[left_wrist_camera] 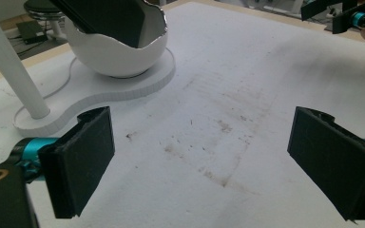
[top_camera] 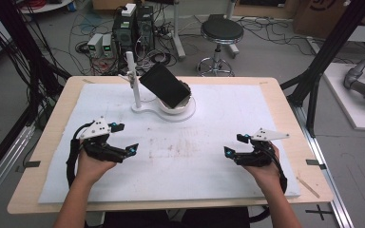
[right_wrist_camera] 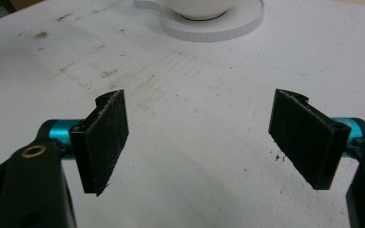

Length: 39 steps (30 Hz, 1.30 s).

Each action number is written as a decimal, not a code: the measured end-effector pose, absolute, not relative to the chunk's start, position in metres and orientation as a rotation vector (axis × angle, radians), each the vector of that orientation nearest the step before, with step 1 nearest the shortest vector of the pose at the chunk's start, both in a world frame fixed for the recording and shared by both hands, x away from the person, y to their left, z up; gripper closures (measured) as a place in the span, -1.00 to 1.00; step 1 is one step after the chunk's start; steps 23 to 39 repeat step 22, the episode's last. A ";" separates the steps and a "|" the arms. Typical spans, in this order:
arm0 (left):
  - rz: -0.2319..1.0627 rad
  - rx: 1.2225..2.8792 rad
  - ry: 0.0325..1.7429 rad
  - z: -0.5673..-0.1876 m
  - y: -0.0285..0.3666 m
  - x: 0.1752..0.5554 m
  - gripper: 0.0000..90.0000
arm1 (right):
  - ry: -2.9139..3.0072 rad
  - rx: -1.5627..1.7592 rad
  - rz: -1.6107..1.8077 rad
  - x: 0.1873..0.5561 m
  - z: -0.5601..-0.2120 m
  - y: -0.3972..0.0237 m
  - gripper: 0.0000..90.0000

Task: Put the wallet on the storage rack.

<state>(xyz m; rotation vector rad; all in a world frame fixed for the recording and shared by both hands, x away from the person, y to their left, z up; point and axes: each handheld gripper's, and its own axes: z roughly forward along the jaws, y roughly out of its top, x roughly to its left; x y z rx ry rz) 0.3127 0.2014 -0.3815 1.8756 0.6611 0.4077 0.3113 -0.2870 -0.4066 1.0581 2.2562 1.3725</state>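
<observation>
On the near half of the white mat (top_camera: 209,161), left gripper (top_camera: 123,137) and right gripper (top_camera: 235,145), one in each hand, well apart and turned toward the middle. Both with jaws spread wide, nothing between the pads. Between the left gripper's (left_wrist_camera: 199,156) jaws, bare mat with brownish scuff marks (left_wrist_camera: 214,142); same scuffed surface between the right gripper's (right_wrist_camera: 197,137) jaws.

Farther out, at the mat's far middle, a white bowl (top_camera: 178,107) on a flat white base (top_camera: 145,108), well apart from both grippers. Propped in the bowl, a dark flat slab (top_camera: 164,84), tilted, upper end leaning toward a white upright post (top_camera: 134,80) on the same base. From the left gripper view, bowl (left_wrist_camera: 119,57) with a jagged rim, slab (left_wrist_camera: 109,16) resting inside, post (left_wrist_camera: 12,71) just beside.

Under the mat, a wooden table (top_camera: 285,99).
</observation>
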 end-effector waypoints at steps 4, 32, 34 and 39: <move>0.406 1.882 0.670 -0.383 0.203 0.313 -0.81 | 2.252 1.063 1.375 0.312 -0.407 -0.288 -0.53; 0.406 1.906 0.675 -0.387 0.203 0.314 -0.81 | 2.236 1.072 1.383 0.311 -0.404 -0.291 -0.53; 0.406 1.906 0.675 -0.387 0.203 0.314 -0.81 | 2.236 1.072 1.383 0.311 -0.404 -0.291 -0.53; 0.406 1.906 0.675 -0.387 0.203 0.314 -0.81 | 2.236 1.072 1.383 0.311 -0.404 -0.291 -0.53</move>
